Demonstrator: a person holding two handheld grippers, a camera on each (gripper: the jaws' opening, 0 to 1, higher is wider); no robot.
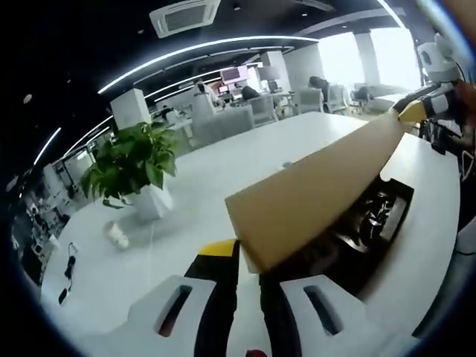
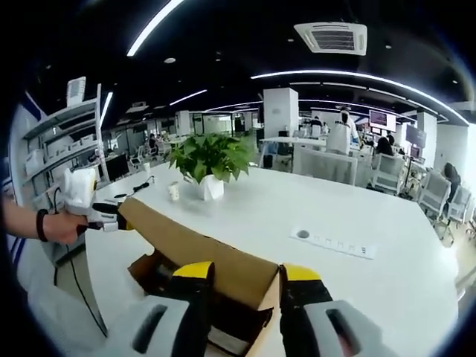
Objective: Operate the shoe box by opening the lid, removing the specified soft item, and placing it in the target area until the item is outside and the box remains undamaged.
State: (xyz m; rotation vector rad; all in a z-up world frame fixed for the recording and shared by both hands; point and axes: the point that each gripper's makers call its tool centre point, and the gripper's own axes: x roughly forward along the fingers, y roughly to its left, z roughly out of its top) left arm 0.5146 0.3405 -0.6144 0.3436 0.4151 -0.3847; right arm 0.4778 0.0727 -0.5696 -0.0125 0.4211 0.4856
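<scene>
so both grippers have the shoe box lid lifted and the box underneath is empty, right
Not quite. Both grippers do hold the lid raised, but the shoe box is not empty: the left gripper view shows dark items lying inside under the lid. The left gripper and right gripper each grip a lid edge.

A: Item one, lid?
B: Plain tan cardboard, unprinted; the box below it the same tan, dark inside.
A: Surface?
B: White, glossy.
A: Plant?
B: Green leaves, white pot.
A: Left gripper?
B: Black jaws, one with a yellow tip, white housing.
A: Right gripper?
B: Black jaws, yellow tips, white housing.
A: Ceiling?
B: Black, with white light strips.
</scene>
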